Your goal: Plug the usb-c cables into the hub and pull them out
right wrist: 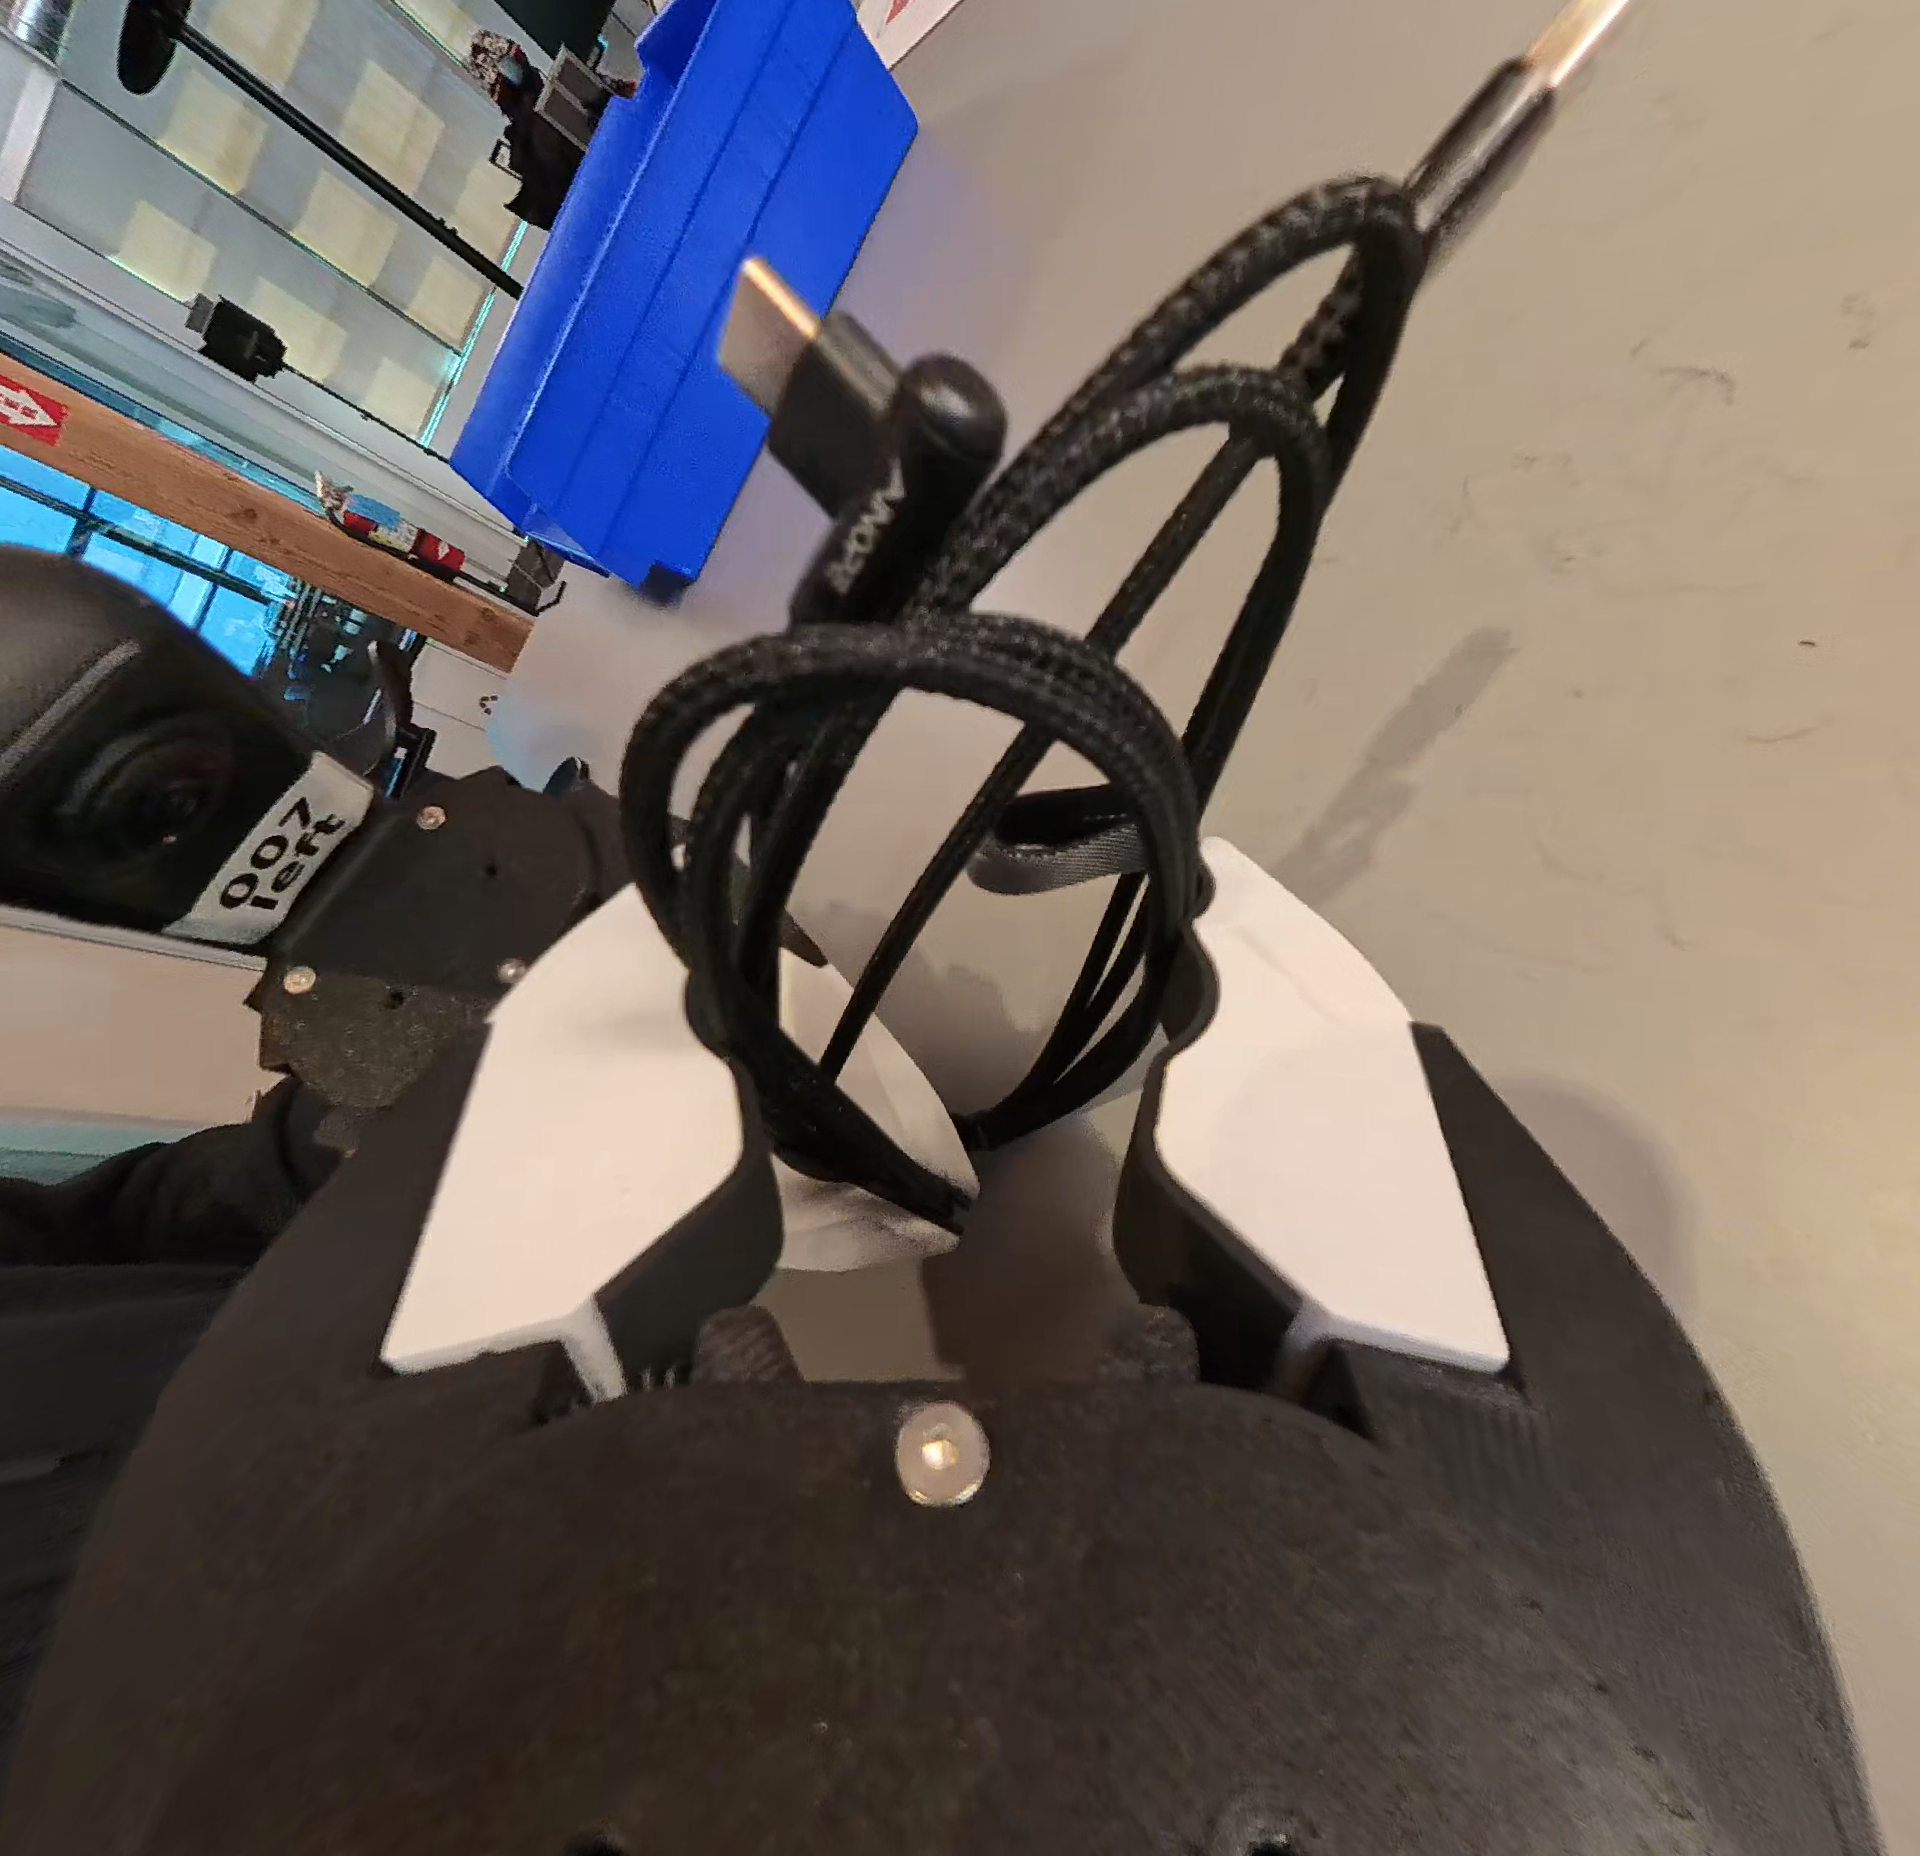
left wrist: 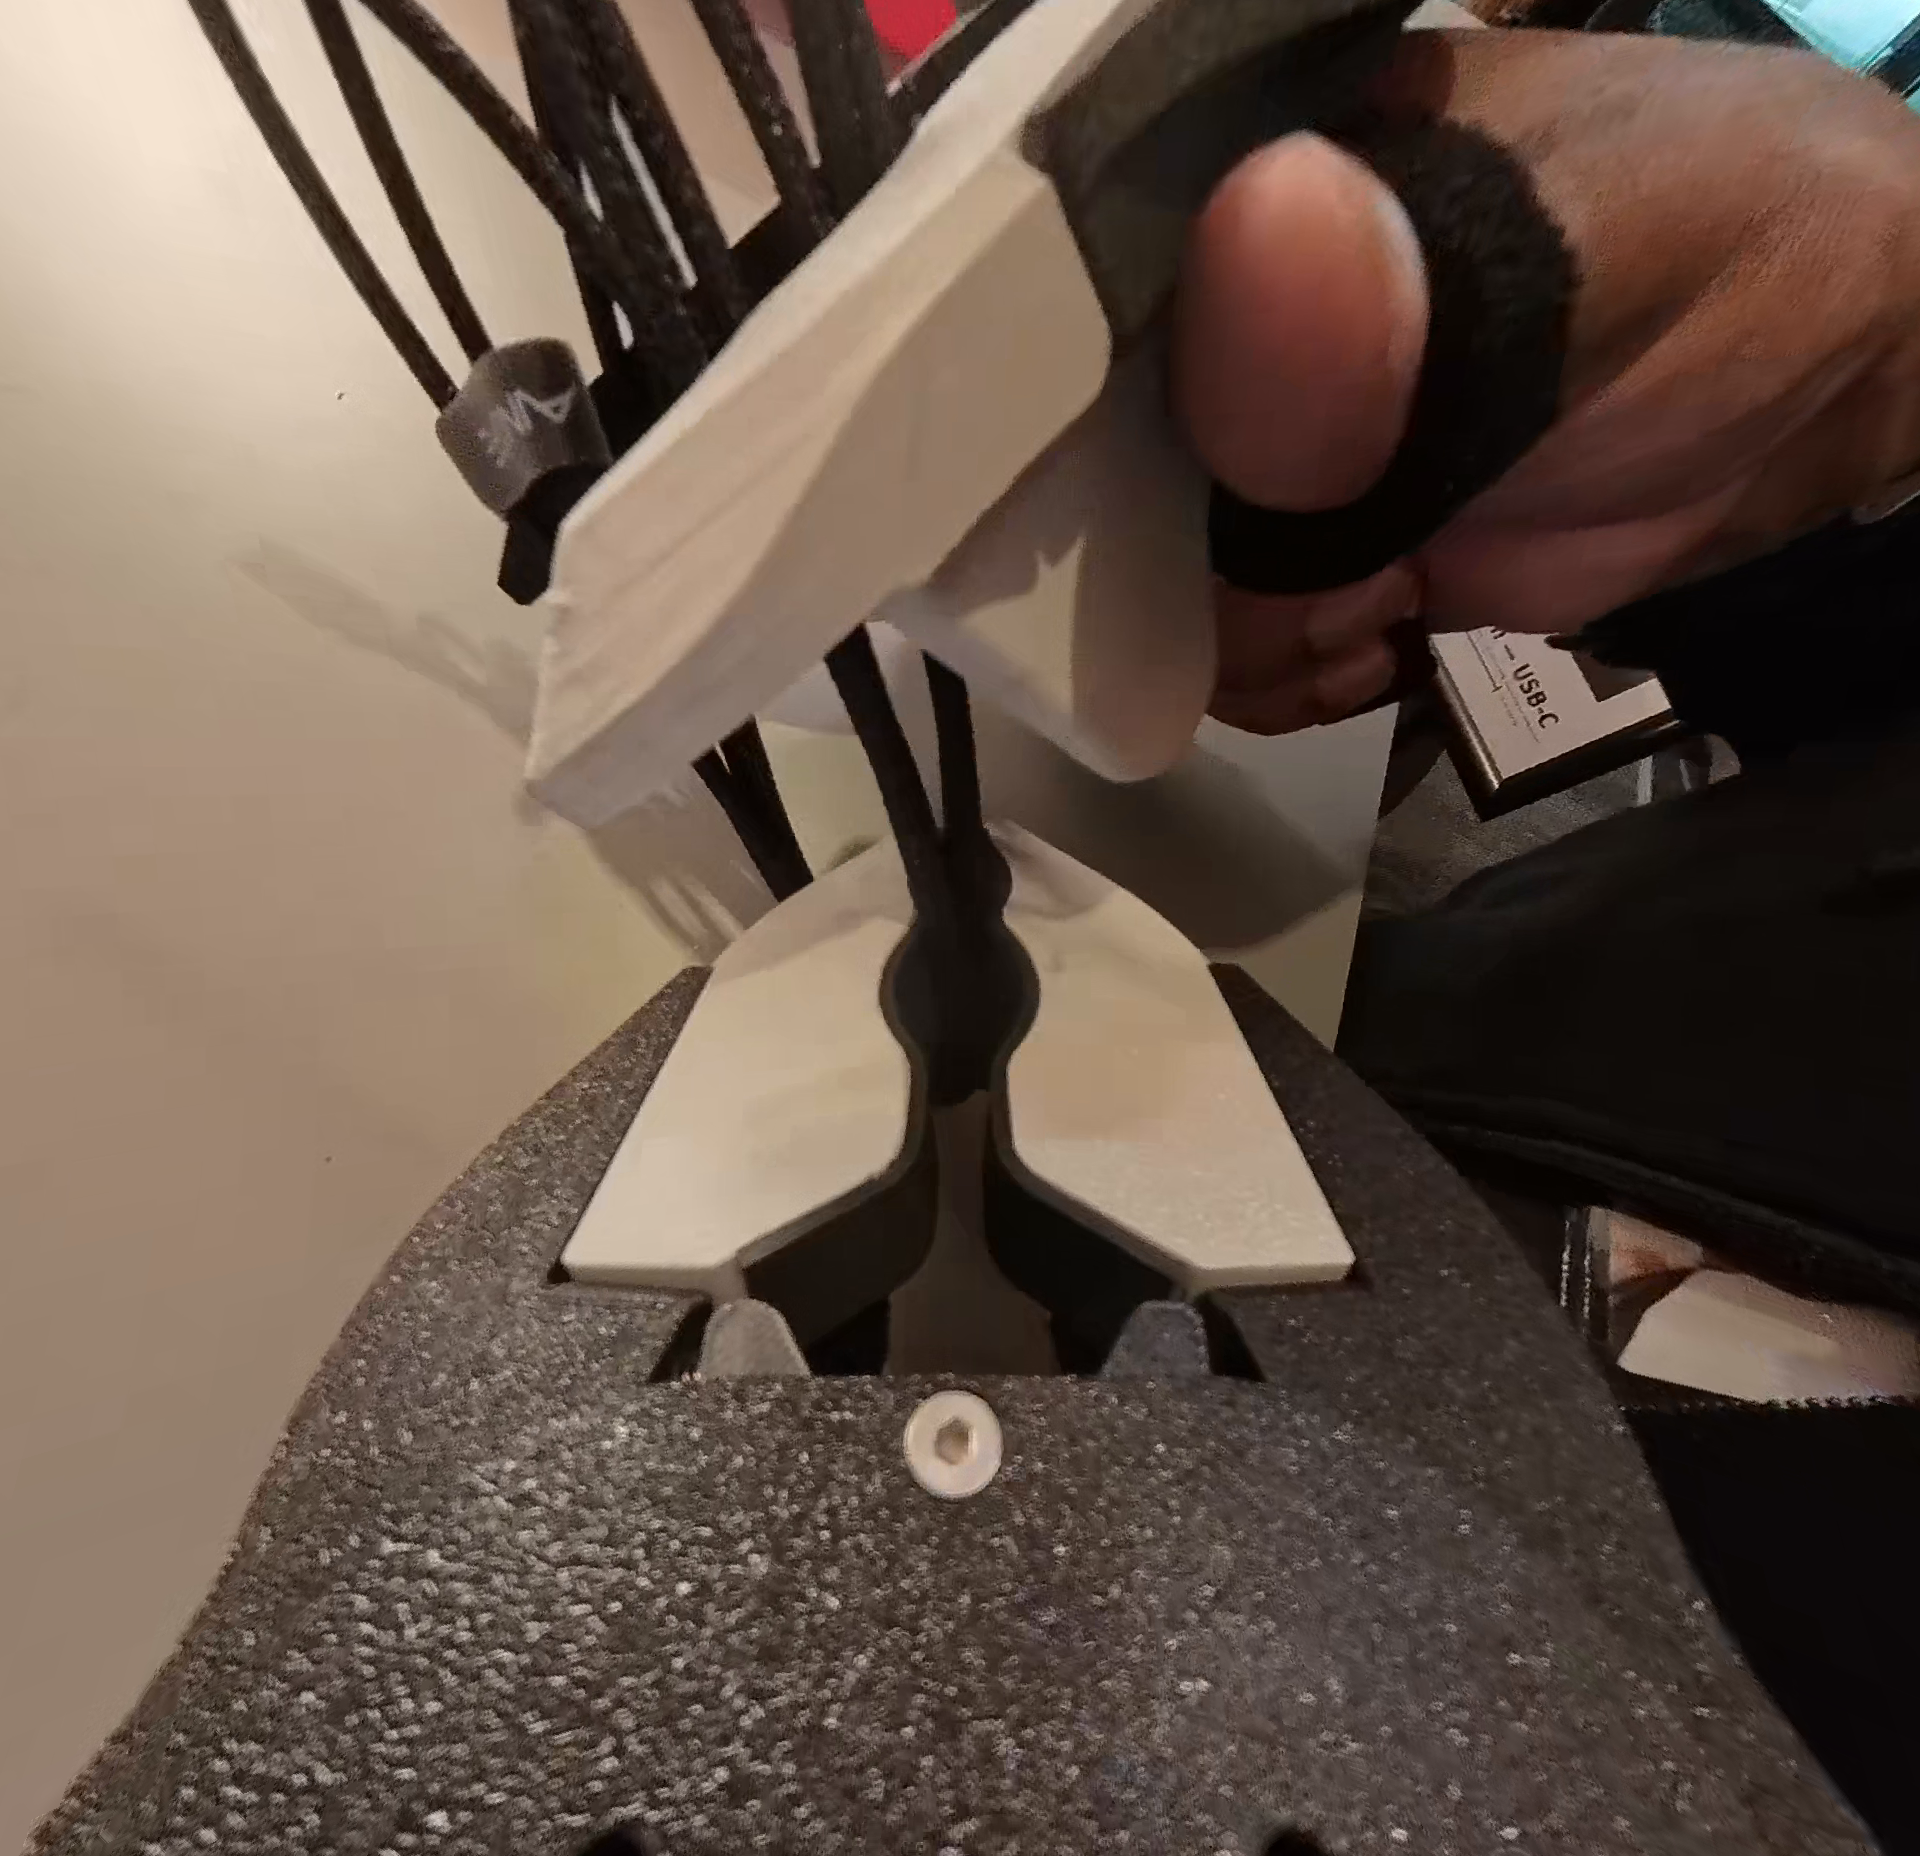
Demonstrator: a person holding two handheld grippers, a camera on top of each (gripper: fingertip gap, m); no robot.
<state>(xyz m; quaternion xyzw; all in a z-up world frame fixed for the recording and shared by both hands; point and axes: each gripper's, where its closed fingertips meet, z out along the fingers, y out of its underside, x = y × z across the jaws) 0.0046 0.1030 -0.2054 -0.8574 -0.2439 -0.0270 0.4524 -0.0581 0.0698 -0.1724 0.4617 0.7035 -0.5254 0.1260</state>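
The black braided usb-c cables (right wrist: 914,871), a looped bundle, sit in the middle of the right wrist view, with one silver-tipped plug (right wrist: 790,341) pointing toward the upper left of the frame and a second plug (right wrist: 1590,30) at the upper right; both ends hang free, so nothing is plugged in yet, and the hub does not show in either view. The left claw (left wrist: 956,985) is clamped on a pair of cable strands at centre frame, its white fingers (left wrist: 769,1100) nearly together around them, seemingly to anchor the bundle. The right claw (right wrist: 961,1110) has its fingers apart on either side of the loops with the left claw's white tip between them; it reads as spread, perhaps ready to pick out one strand. A grey strap (left wrist: 520,435) binds the coil at the left of the left wrist view, which would explain why the loops hold together. Further out, a person's hand (left wrist: 1558,352) holds the right claw at upper right, a blue plastic bin (right wrist: 686,279) stands at upper left on the pale surface (right wrist: 1558,767)
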